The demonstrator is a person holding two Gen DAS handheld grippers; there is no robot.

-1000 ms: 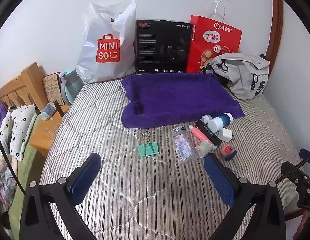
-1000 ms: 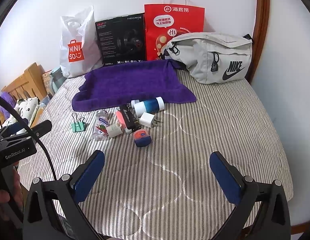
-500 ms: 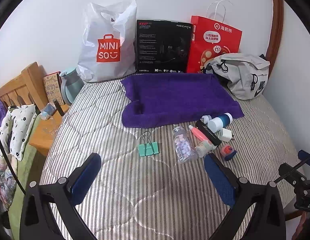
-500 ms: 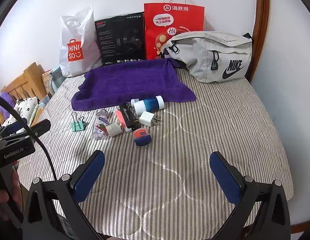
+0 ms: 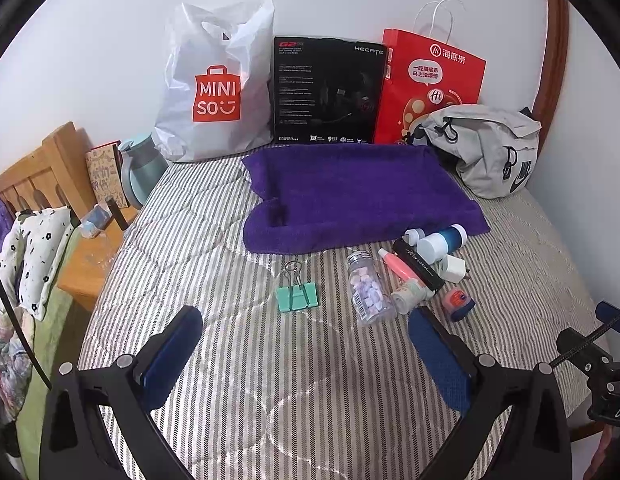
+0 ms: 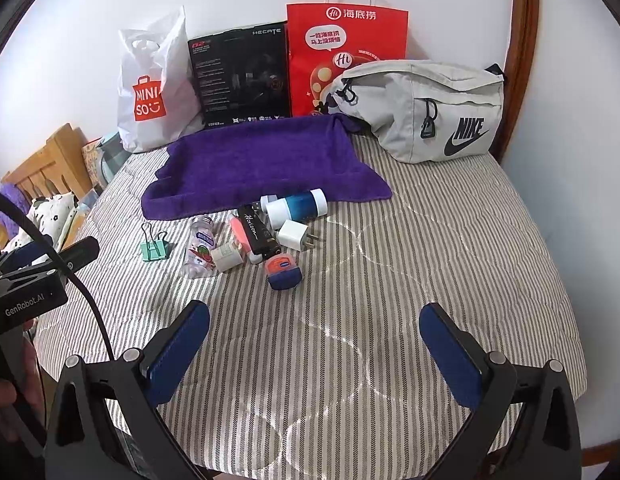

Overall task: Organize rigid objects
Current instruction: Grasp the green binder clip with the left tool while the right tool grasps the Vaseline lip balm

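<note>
Small rigid items lie in a cluster on the striped bed in front of a purple towel (image 5: 350, 196) (image 6: 261, 164): a green binder clip (image 5: 297, 295) (image 6: 153, 249), a clear pill bottle (image 5: 370, 292) (image 6: 199, 248), a pink tube (image 5: 400, 266), a black box (image 6: 257, 233), a blue-white bottle (image 5: 442, 240) (image 6: 297, 208), a white charger (image 6: 295, 235) and a small orange-blue tin (image 6: 283, 270). My left gripper (image 5: 301, 332) is open and empty, just short of the clip and bottle. My right gripper (image 6: 314, 328) is open and empty, short of the tin.
Along the back wall stand a white Miniso bag (image 5: 213, 92), a black box (image 5: 326, 92), a red paper bag (image 5: 430, 84) and a grey Nike pouch (image 6: 426, 108). A wooden nightstand (image 5: 85, 264) with a teal jug stands at the left.
Both grippers have drifted slightly; the scene sits marginally lower and closer. Nothing was touched or moved.
</note>
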